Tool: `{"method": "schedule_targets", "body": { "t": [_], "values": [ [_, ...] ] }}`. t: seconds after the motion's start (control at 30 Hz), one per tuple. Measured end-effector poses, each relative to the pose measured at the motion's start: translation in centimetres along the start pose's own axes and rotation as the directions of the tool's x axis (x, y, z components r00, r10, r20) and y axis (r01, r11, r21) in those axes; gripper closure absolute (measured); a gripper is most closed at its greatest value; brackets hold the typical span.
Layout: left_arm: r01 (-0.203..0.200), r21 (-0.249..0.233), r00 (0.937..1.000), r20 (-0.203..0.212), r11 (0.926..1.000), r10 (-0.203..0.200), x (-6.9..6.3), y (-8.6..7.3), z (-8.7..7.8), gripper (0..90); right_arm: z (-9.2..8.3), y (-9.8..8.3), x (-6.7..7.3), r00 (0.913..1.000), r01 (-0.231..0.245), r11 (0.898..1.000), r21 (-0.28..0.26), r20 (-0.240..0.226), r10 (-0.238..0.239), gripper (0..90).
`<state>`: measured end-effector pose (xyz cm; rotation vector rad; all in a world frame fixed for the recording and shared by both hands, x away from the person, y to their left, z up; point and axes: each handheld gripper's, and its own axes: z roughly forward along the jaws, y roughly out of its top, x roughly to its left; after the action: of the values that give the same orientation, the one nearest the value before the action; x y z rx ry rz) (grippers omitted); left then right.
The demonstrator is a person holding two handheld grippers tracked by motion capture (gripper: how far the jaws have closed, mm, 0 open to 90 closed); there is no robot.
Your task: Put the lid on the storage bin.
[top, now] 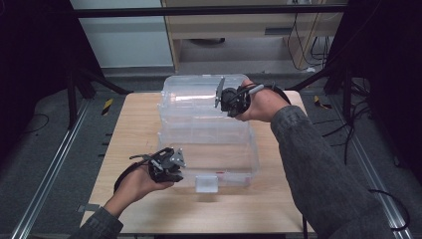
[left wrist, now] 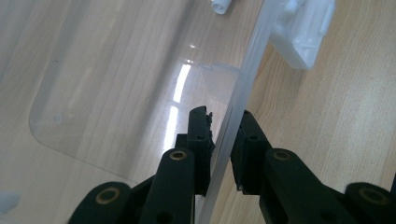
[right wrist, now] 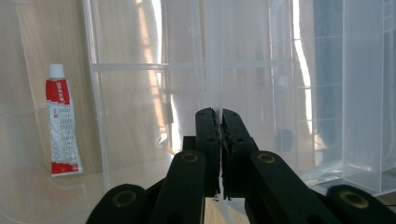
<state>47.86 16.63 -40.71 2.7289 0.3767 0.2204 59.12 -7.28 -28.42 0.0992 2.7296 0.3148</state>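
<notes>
Low in the high view, left of centre: left gripper [top: 174,164] in a hand [top: 137,185], at the near left corner of the clear plastic box [top: 209,144] on the wooden table [top: 134,134]. In the left gripper view, the box's near rim [left wrist: 238,93] running up between the two black jaws, one jaw on either side and close against it, a sliver of gap on the right-hand side; a pinch on the rim likely, though firm contact hard to tell. White latch [left wrist: 303,32] at the upper right of that view, on the same rim. Farther up the high view, right of centre: right gripper [top: 222,97] in the right hand [top: 261,104], at the raised clear lid [top: 199,92] standing at the box's far side. In the right gripper view, jaws closed tight on the lid's thin edge [right wrist: 213,70]. At the left of that view, through the plastic, a red and white tube [right wrist: 61,128] lying on the box floor.
</notes>
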Motion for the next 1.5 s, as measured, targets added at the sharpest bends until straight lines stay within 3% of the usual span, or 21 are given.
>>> {"method": "schedule_targets", "body": {
  "t": [0.93, 1.5],
  "values": [
    [0.016, -0.014, 0.9996, -0.025, 0.9998, -0.016, -0.4, -0.1, 0.2, 76.2, -1.7, -0.1, 3.7, 0.9969, 0.061, 0.998, -0.025, 0.052, -0.059, 87.2],
    [0.012, -0.016, 0.9993, -0.036, 0.9998, -0.012, -0.5, -0.2, 0.2, 75.4, -2.1, -0.9, 5.5, 0.9968, 0.056, 0.997, -0.062, 0.06, -0.052, 87.1]
  ]
}}
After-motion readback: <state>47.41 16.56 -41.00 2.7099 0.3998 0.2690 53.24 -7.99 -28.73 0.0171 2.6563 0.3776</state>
